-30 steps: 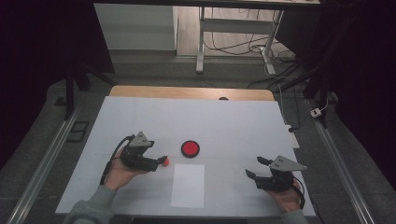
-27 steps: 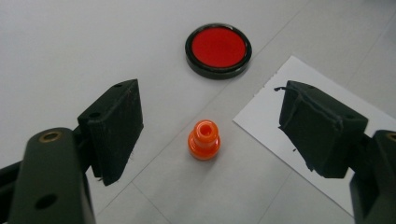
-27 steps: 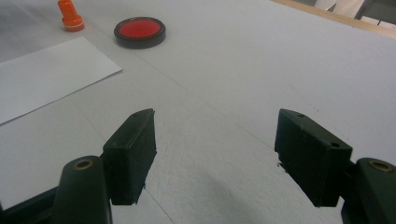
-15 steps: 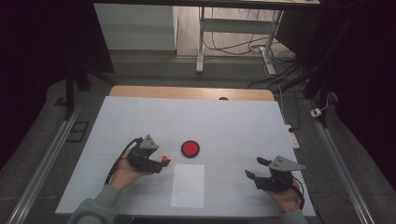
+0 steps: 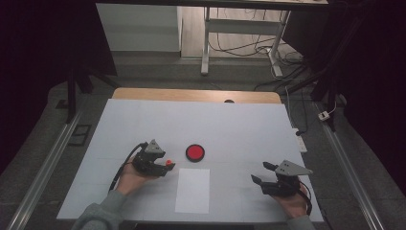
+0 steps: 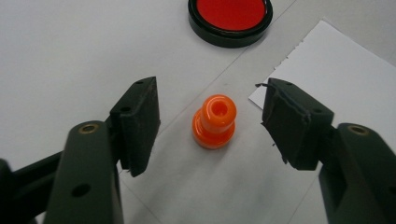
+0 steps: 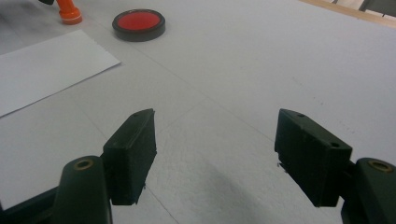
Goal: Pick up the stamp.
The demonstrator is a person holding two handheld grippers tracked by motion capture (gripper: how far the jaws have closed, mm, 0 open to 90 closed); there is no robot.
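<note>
Left gripper (image 6: 210, 126) is down over the table (image 5: 239, 124), its jaws to either side of a small orange peg-shaped stamp (image 6: 214, 122). The stamp stands upright on the white surface, between the pads (image 6: 140, 121), with clear gaps on both sides; no contact. The jaws have just been closing around it and now stand at a middling width. In the high view the same gripper (image 5: 165, 165) sits left of centre, the stamp (image 5: 168, 162) showing as an orange dot at its tips.

A red disc in a black rim (image 6: 230, 16), possibly an ink pad, though the view is too coarse to confirm, lies just beyond the stamp. A white sheet of paper (image 6: 336, 70) lies near the stamp on its right; its corner comes close behind the right-hand jaw.

Right gripper (image 7: 215, 149) is low over bare table, jaws wide apart with nothing between them. It is well apart from the stamp (image 7: 68, 11), disc (image 7: 138, 24) and paper (image 7: 46, 70), which lie far off at upper left in its view.
</note>
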